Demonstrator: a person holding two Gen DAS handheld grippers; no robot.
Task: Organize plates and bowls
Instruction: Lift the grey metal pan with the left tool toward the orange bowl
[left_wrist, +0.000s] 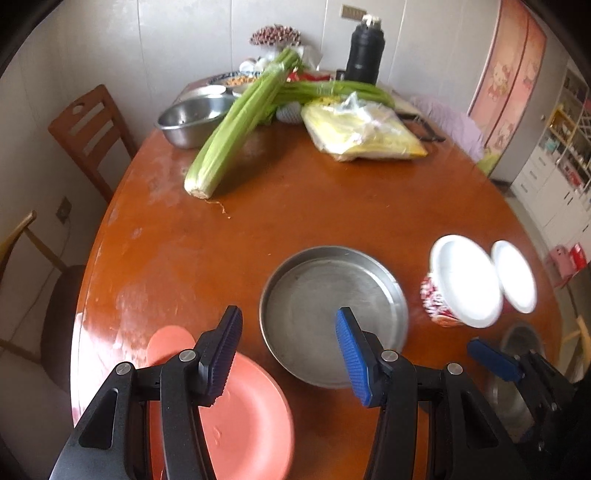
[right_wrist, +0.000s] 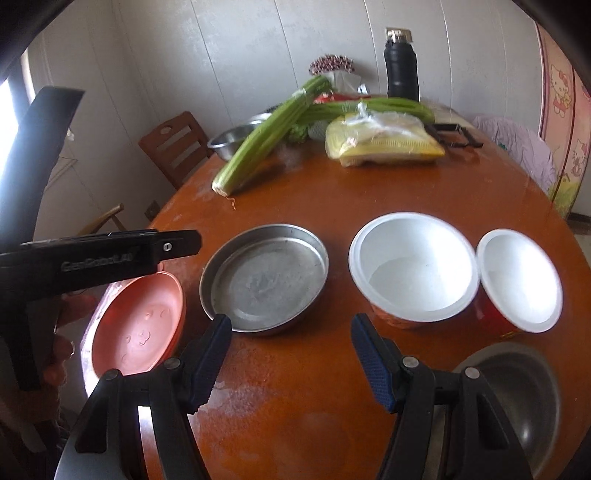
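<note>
Left wrist view: my left claw (left_wrist: 288, 354) hangs released over the near edge of the round wooden table (left_wrist: 295, 206), nothing between its blue pads. Its left finger sits above the pink plate (left_wrist: 243, 417); its right finger overlaps the steel pan (left_wrist: 325, 291). Further right stand the large white bowl (left_wrist: 465, 280) and the small white bowl (left_wrist: 515, 275), close together.

From the right wrist, my right claw (right_wrist: 290, 356) is also released and empty, above bare tabletop. Left to right lie the pink plate, the steel pan, then the two white bowls, and a steel bowl (right_wrist: 524, 387) at the near right edge. Celery (right_wrist: 266, 140) lies well behind.
</note>
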